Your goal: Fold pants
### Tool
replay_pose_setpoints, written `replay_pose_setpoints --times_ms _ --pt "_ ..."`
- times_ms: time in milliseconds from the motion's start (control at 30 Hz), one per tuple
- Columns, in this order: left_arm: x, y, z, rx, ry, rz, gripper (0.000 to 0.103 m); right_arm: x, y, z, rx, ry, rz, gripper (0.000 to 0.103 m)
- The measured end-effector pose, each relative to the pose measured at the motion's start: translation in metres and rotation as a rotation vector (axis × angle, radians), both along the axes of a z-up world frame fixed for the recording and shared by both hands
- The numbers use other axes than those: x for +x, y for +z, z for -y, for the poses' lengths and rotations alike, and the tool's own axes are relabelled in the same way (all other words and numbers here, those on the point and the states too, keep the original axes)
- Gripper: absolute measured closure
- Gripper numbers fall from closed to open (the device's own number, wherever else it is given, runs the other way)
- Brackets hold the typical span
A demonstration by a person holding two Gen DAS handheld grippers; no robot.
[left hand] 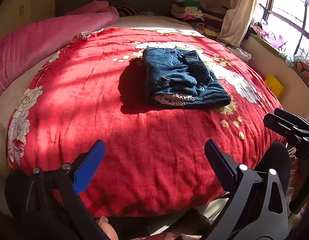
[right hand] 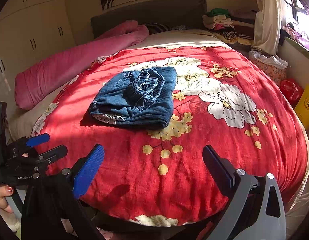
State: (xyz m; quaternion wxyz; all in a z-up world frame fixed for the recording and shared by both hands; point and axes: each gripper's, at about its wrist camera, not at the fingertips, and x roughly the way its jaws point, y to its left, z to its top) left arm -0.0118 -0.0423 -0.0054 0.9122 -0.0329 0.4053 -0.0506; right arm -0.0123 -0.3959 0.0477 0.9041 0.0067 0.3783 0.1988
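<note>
The dark blue pants [left hand: 180,78] [right hand: 134,100] lie folded into a thick bundle in the middle of the red floral blanket [left hand: 134,140] [right hand: 194,170]. Their ribbed waistband rests on top and a white patterned lining shows at the near end. My left gripper [left hand: 154,146] hovers open over the blanket's near edge, well short of the pants, with nothing between its fingers. It also shows at the left of the right wrist view as the left gripper [right hand: 56,143]. My right gripper [right hand: 152,149] is open too, empty and just as far back; in the left wrist view the right gripper [left hand: 272,116] appears at the right edge.
A rolled pink quilt [left hand: 44,40] [right hand: 74,66] lies along the bed's left side. Stacked clothes [left hand: 190,12] [right hand: 220,20] sit by the headboard, near a curtain [right hand: 268,16] and window. A yellow box [left hand: 274,85] stands right of the bed. A hand [right hand: 2,198] holds the left gripper.
</note>
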Motion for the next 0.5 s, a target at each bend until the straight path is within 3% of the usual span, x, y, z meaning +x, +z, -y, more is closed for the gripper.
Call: replay_pose_setpoints --times_ms 500 --pt "-0.0008 0.0022 -0.0056 -0.003 0.027 0.001 0.010 0.0000 -0.0002 -0.0001 -0.002 -0.005 0.000 0.005"
